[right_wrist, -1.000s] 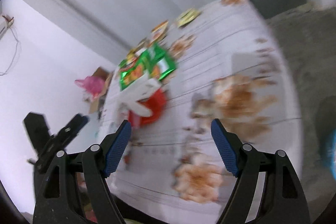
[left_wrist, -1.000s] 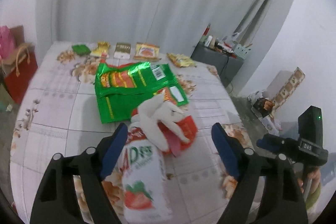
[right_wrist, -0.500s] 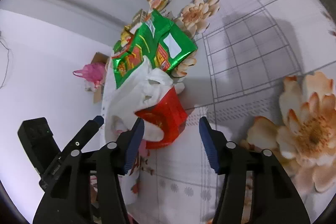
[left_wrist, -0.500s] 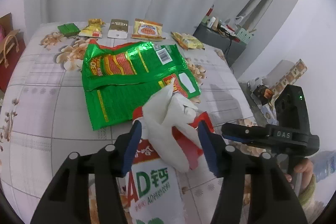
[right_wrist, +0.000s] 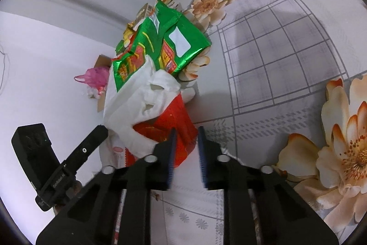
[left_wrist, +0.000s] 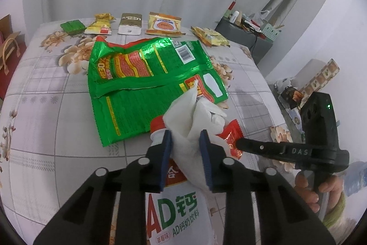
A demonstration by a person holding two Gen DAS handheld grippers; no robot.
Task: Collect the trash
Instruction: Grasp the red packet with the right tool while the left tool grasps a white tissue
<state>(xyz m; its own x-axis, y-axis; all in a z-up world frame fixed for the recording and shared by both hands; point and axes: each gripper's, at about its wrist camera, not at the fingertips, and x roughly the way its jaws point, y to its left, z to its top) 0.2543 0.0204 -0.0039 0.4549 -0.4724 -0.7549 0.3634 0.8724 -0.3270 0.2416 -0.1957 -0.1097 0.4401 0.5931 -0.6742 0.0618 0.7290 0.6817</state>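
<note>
My left gripper [left_wrist: 186,154] is shut on a crumpled white tissue [left_wrist: 195,116] that lies over a white AD-calcium milk bottle [left_wrist: 176,206] with a red cap. My right gripper [right_wrist: 186,149] is shut on the edge of a red wrapper [right_wrist: 170,128] beside the tissue [right_wrist: 140,102]; the red wrapper also shows in the left wrist view [left_wrist: 232,139]. A large green snack bag [left_wrist: 146,82] lies flat behind them and appears in the right wrist view [right_wrist: 165,47] too.
Several small snack packets [left_wrist: 128,23] lie in a row at the far edge of the flowered tablecloth [left_wrist: 45,107]. A yellow packet [left_wrist: 209,38] lies at the far right. A dark cabinet [left_wrist: 247,36] stands beyond the table.
Both grippers have closed: the left one onto the white tissue, the right one onto the red wrapper. Both moved in closer to the pile.
</note>
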